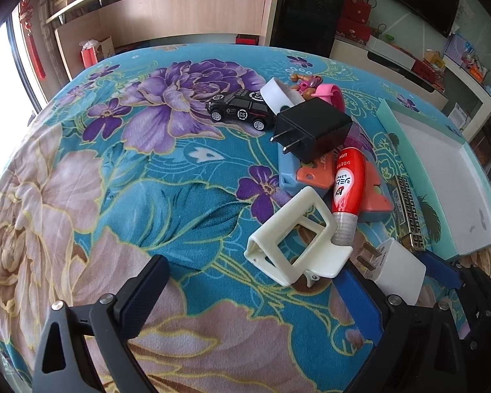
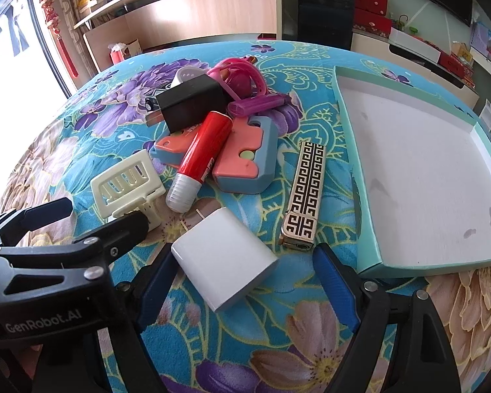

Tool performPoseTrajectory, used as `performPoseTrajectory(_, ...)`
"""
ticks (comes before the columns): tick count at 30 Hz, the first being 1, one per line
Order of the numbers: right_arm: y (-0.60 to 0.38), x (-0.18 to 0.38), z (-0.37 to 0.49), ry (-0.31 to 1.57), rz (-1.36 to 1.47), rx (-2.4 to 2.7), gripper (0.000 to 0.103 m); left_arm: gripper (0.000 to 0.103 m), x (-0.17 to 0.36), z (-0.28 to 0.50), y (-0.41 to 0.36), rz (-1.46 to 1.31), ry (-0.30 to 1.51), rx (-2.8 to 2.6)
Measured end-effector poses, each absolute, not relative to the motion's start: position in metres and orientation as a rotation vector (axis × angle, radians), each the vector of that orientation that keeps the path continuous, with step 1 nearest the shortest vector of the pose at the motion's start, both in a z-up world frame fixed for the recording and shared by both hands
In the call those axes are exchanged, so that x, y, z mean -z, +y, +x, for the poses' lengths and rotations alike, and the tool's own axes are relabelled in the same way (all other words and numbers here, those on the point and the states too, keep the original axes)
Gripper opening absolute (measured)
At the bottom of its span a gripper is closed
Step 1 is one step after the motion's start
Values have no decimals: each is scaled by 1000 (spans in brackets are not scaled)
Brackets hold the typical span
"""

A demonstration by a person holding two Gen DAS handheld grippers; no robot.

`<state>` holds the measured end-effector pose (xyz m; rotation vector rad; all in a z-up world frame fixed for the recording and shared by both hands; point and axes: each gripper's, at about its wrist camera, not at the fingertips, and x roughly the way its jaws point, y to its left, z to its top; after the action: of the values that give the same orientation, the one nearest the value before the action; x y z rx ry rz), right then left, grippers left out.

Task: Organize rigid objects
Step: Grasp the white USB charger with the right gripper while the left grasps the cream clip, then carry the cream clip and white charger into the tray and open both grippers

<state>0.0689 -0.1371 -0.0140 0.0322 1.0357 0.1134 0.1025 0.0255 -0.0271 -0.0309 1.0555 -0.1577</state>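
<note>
Two grippers hang over the floral blanket-covered table (image 2: pixel 81 124): the left gripper (image 1: pixel 245 294), fingers spread, nears the cream plastic clip holder (image 1: pixel 294 239). Right of it, the right gripper's (image 2: pixel 245 290) spread fingers flank the white plug charger (image 2: pixel 224 258), not pressing, near the empty teal-rimmed tray (image 2: pixel 360 196).

Daylight, bright and even, entering from the window (image 1: pixel 3 75) at far left, which is blown out to white in both views. Shadows soft and short under the objects on the floral cloth (image 1: pixel 147 170); mild sheen on the red tube (image 2: pixel 203 150) and on the white tray floor (image 2: pixel 422 177). Strong fisheye bending at the edges, dark vignette in the corners, centre sharp, slight softness toward the rim.
</note>
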Motion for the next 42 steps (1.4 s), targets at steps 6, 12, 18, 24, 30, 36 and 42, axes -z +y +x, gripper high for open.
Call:
performPoseTrajectory(6,-138,15,73,1028,38,-114,84,87,28,110,20,-19,1042,168)
performPoseTrajectory(12,-138,15,73,1016,35,-108,81,53,25,113,18,6,1022,175)
performPoseTrajectory(18,-145,12,70,1005,69,-107,69,51,23,108,21,-14,1026,172)
performPoseTrajectory(24,-146,5,62,995,86,-130,57,50,11,96,26,-29,1008,133)
performPoseTrajectory(30,-155,0,55,991,137,-123,57,48,-10,91,26,-50,972,124)
performPoseTrajectory(36,-178,-29,52,912,216,-111,57,48,-37,90,19,-51,895,128)
performPoseTrajectory(42,-218,-60,74,815,273,-5,57,48,-72,105,-7,-57,809,164)
